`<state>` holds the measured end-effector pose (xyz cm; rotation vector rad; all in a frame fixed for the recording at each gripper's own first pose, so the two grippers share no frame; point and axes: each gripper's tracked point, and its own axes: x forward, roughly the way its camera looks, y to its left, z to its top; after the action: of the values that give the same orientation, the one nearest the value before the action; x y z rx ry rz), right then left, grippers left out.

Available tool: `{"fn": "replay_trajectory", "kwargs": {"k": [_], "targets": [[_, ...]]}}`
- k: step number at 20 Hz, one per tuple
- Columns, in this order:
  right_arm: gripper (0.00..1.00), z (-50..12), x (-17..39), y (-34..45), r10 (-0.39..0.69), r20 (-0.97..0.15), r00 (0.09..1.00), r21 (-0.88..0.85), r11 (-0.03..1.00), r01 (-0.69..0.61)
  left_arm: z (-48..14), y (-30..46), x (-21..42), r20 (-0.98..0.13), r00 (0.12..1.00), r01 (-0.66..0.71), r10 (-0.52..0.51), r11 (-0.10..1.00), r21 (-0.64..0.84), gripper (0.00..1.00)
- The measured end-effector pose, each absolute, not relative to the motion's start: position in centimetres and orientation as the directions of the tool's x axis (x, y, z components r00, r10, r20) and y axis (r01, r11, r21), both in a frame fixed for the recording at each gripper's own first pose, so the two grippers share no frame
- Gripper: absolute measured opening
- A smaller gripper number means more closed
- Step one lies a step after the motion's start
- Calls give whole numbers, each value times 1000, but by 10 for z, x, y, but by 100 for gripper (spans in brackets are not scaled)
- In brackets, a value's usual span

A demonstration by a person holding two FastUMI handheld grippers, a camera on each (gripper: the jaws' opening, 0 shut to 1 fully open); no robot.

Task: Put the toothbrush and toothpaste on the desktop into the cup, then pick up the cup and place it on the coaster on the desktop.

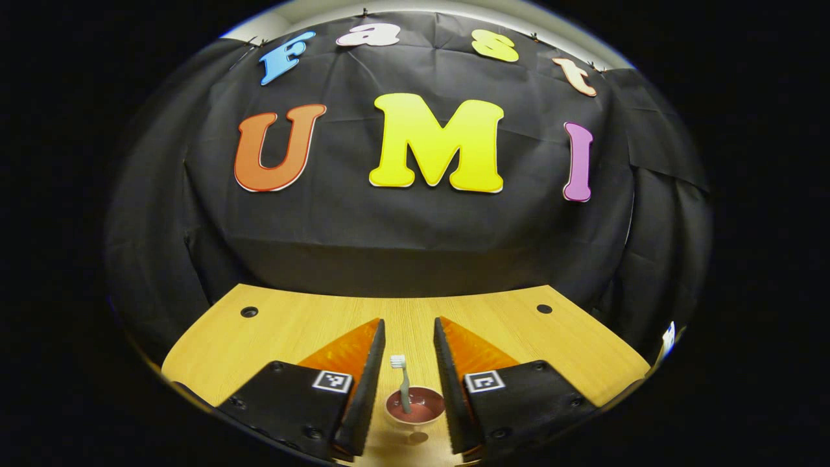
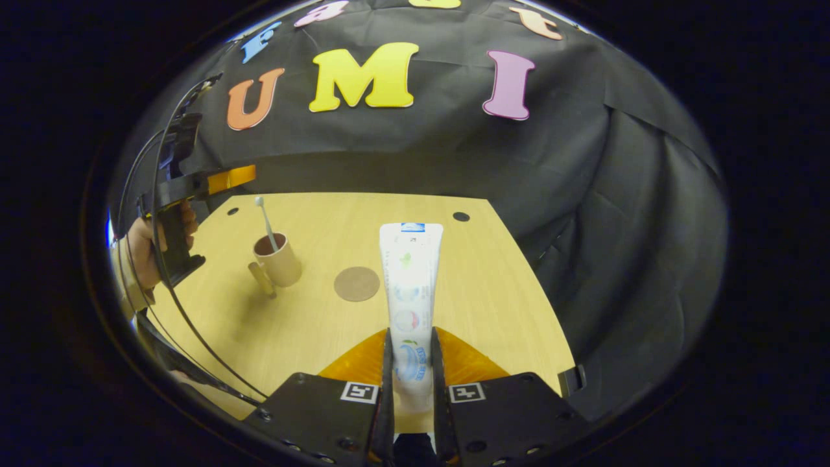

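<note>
Toothbrush (image 1: 402,383) already in the cup (image 1: 415,408), bristles up, handle leaning on the rim; first half of the loading judged done

Left claw (image 1: 408,383) held above the cup with fingers apart, one on each side of the toothbrush and touching neither. Reads as a release just made, or a wait clear of the opening so the second item can go in

Right claw (image 2: 410,383) clamped on the toothpaste (image 2: 410,285) low on the tube, both fingers pressing its flat sides. Tube pointing forward and away over the table (image 2: 506,285), long axis in line with the fingers, probably to let it drop end-first into the narrow cup rather than across the rim

In the right gripper view, cup standing left of centre on the table, toothbrush slanting out of it, handle of the cup turned toward the near side. Coaster (image 2: 356,284) flat just beside the cup and apart from it, bare, kept for the last step. Other claw (image 2: 194,185) and the hand (image 2: 146,250) holding it at the left edge, above and beyond the cup

Next move, as a judgement: swing the toothpaste left over the cup's mouth, mind the leaning brush, lower before letting go
</note>
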<state>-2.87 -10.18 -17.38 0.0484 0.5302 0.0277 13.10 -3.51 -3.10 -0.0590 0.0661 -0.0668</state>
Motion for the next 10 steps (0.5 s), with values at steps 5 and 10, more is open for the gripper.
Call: {"fn": "replay_trajectory", "kwargs": {"k": [5, 10], "targets": [[25, -156, -4, -76, 99, -460, 882, 55, 995, -84, -25, -21, 112, -44, 999, 30, -32, 998, -57, 93], [25, -117, 49, -7, 220, -384, 896, 76, 975, -207, -18, 11, 82, -43, 998, -54, 52, 997, -49, 98]]}}
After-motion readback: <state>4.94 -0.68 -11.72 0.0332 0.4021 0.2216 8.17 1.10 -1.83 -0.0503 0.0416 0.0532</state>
